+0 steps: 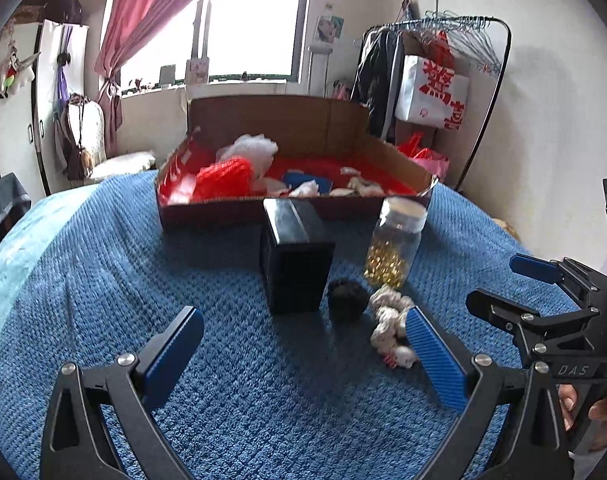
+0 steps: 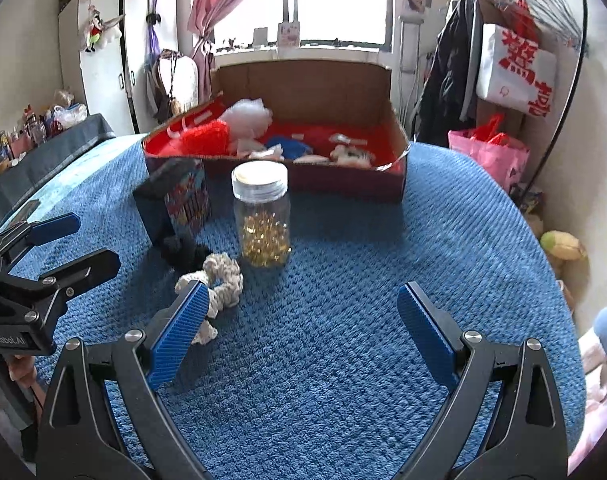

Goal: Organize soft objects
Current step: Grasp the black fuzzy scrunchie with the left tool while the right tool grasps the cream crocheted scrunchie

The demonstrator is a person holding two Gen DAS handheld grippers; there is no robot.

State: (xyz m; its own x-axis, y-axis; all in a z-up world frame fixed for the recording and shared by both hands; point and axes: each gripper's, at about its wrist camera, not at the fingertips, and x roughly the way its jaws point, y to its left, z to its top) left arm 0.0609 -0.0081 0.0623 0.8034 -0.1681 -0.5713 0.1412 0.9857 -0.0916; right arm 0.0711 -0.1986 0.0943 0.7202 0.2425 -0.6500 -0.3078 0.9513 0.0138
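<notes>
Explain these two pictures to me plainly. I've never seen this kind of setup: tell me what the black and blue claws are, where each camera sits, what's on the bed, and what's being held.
There is no robot here. A person holds a two-finger claw in each hand, and each claw carries a wide-angle camera looking forward along its fingers.

One picture comes from the left gripper; the other from the right gripper. Each also catches the other claw at its edge. Both are open and hold nothing.

On the blue blanket lie a cream knitted scrunchie, a black fluffy ball, a dark box and a jar of golden capsules. Behind them sits a cardboard box with a red lining, already holding some red, white and blue soft things.
</notes>
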